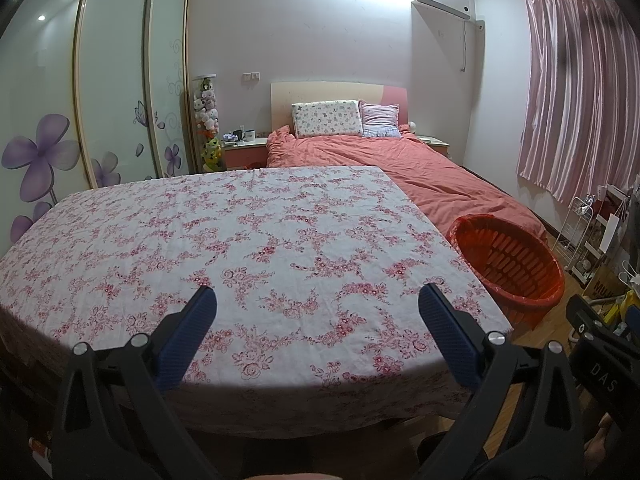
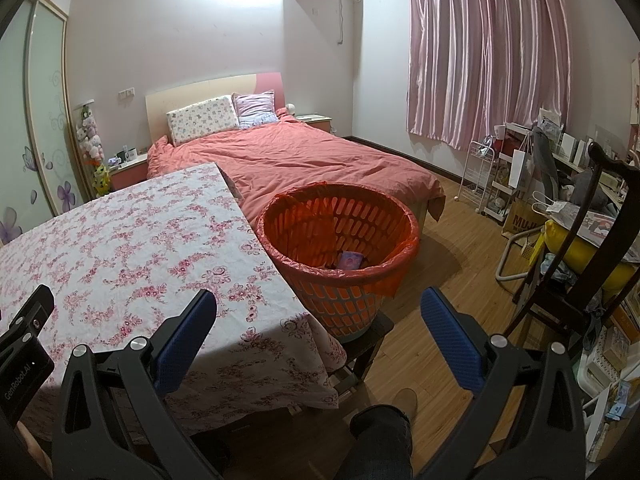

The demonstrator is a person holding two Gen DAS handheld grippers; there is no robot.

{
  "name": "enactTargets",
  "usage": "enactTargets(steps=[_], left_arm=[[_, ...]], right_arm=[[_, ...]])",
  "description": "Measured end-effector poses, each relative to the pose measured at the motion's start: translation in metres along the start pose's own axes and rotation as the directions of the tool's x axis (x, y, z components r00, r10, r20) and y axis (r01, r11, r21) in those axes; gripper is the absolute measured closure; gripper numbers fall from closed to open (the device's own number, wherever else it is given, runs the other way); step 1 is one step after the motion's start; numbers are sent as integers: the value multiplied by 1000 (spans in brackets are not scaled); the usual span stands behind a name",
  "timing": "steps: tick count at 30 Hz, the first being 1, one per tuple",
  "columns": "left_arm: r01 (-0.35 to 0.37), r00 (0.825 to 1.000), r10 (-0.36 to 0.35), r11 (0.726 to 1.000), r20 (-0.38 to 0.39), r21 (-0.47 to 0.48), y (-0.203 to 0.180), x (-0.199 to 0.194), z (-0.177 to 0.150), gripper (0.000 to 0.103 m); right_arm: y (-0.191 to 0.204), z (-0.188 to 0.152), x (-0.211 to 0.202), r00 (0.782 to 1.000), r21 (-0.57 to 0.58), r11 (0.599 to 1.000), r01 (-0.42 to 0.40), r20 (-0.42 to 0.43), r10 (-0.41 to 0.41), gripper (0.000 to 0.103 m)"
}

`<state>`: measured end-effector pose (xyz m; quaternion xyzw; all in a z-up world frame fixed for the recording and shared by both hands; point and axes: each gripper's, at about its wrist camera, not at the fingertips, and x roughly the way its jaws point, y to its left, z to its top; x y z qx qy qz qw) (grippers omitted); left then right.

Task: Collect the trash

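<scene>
The left hand-held gripper [image 1: 316, 300] is hovering with jaws spread wide, holding nothing, over the floral-clothed worktop [image 1: 240, 240]. The right hand-held gripper [image 2: 318, 304] is likewise gaping empty beside the red-lined orange basket [image 2: 340, 300], where a pink wrapper [image 2: 351, 260] is lying inside.

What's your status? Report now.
Left gripper open, empty, over floral tablecloth. Right gripper open, empty. Orange trash basket holds small packet. Nothing blocking.
</scene>
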<state>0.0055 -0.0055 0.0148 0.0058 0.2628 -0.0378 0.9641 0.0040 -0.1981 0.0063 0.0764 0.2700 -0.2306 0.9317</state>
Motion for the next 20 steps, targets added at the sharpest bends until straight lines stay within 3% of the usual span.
enactTargets(steps=[20], left_arm=[[-11,1000,11,1000,3,1,2,-1,-3,4]], right_arm=[[0,1,0,1000,0,1000,0,-1,0,2]])
